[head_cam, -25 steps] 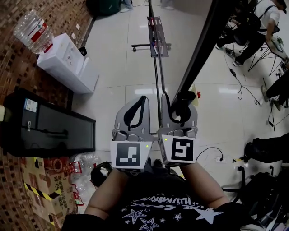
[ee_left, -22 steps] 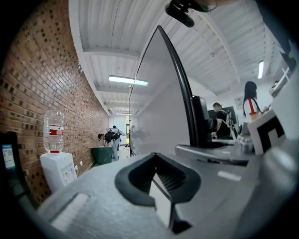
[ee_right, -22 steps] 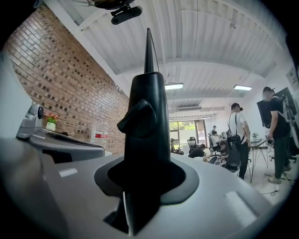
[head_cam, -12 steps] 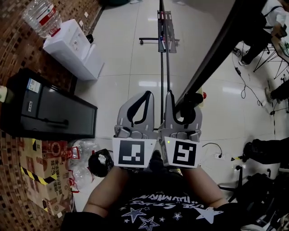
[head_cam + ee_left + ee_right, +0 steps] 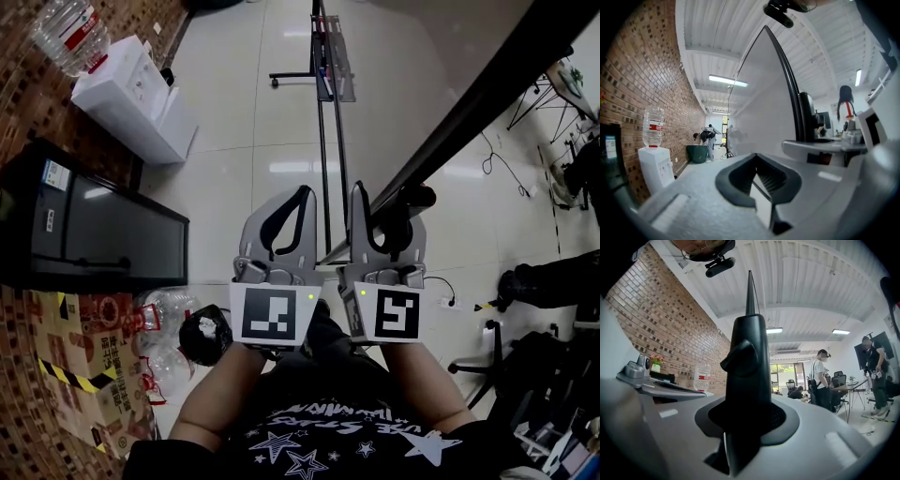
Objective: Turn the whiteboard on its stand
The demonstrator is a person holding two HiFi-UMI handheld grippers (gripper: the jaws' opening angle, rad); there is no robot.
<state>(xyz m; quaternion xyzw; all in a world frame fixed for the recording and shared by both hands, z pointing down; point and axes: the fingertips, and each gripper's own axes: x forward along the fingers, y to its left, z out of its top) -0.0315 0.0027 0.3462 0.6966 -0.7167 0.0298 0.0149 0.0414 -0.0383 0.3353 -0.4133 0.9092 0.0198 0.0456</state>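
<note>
1. In the head view, the whiteboard (image 5: 483, 94) showed as a dark band seen edge-on. Its long axis ran from our grippers away to the upper right, and the thin posts of the stand (image 5: 323, 141) stood straight ahead, to its left. The right gripper (image 5: 386, 208) had its jaws part-way apart and clamped on the whiteboard's near end. The left gripper (image 5: 302, 194) sat just beside it on the left, its tips drawn together and empty.
2. In the left gripper view, we saw nothing between the left gripper's (image 5: 758, 176) closed jaws. The whiteboard's pale face (image 5: 759, 108) lay ahead and to the right, with its black frame (image 5: 791, 93) curving upward. We could not tell whether this gripper touched the face.
3. In the right gripper view, the black frame (image 5: 749, 362) rose upright straight through the right gripper's (image 5: 746, 420) jaws, edge-on, with a pad pressing on either side at a lumpy fitting. We judged that the right hand, the only one gripping, would drive the turn by sweeping that held edge sideways about the stand. The left hand was near enough to push on the face.
</note>
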